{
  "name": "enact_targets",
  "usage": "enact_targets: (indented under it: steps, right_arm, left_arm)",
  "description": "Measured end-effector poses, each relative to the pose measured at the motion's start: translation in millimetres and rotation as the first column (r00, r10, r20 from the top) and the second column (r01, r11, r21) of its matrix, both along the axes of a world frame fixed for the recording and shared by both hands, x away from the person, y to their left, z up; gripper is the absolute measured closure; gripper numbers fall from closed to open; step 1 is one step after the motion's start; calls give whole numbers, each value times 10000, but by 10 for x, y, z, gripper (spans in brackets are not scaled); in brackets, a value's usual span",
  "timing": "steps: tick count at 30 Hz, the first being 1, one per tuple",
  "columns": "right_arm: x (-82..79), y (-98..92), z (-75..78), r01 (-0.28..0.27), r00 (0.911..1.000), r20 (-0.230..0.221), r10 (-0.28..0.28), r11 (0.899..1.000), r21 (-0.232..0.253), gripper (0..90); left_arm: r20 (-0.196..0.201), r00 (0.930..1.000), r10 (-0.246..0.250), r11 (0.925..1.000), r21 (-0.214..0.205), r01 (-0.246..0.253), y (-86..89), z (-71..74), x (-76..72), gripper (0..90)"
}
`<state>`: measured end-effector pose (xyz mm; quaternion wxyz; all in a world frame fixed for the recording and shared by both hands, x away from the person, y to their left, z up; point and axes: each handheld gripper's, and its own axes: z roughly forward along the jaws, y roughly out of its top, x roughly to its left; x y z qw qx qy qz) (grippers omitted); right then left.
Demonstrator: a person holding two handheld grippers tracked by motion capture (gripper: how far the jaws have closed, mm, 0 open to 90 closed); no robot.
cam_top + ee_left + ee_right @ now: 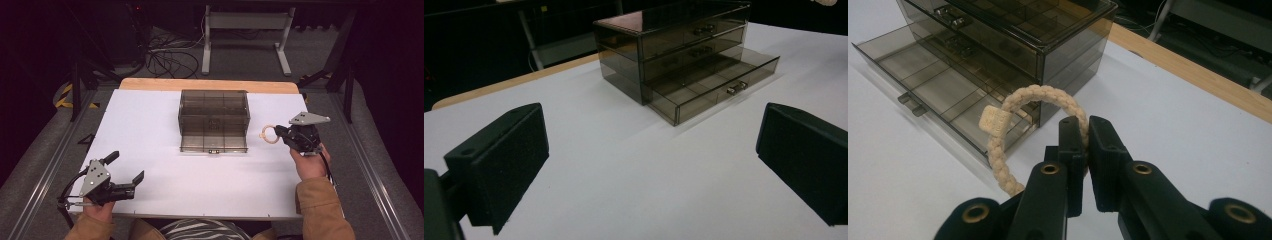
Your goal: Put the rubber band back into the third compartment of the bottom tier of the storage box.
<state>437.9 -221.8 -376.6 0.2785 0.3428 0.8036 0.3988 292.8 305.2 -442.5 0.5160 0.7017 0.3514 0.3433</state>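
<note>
Black jaws of the right gripper (1087, 145) sit closest to the lens, clamped on a cream braided bracelet (1013, 125) that hangs out toward the smoky plastic drawer box (1013, 40). From above, bracelet (268, 134) is in the air just right of the box (214, 120), right gripper (278, 133) pinching one side of the loop. Box's bottom drawer (719, 75) is pulled out toward the person, divided into compartments, looks empty. Likely step: carry bracelet over the open drawer and drop it in. To do it well: come in above the drawer's front wall, keep the loop flat-ish so it fits one compartment, lower before letting go, avoid bumping the light box. Upper drawers overhang the back of the tray, so aim for the front cells. Left gripper (125, 181) rests near the box's front-left, well apart from it, jaws spread wide, holding nothing; not in the way. White table top (150, 150) otherwise bare.
</note>
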Motion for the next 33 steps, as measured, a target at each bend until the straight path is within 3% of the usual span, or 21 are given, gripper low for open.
enact_targets:
  steps: [13, 33]
  right_arm:
    - [94, 211, 26, -289, 9991, -301, 285, 9995, -138, 848]
    - [206, 550, 20, -754, 9967, -323, 741, 9963, -412, 846]
  left_arm:
    - [-27, 10000, -5, 10000, -7, 5, -1, -1, -2, 11]
    - [12, 10000, -13, 10000, 9, 13, 3, -1, -1, 11]
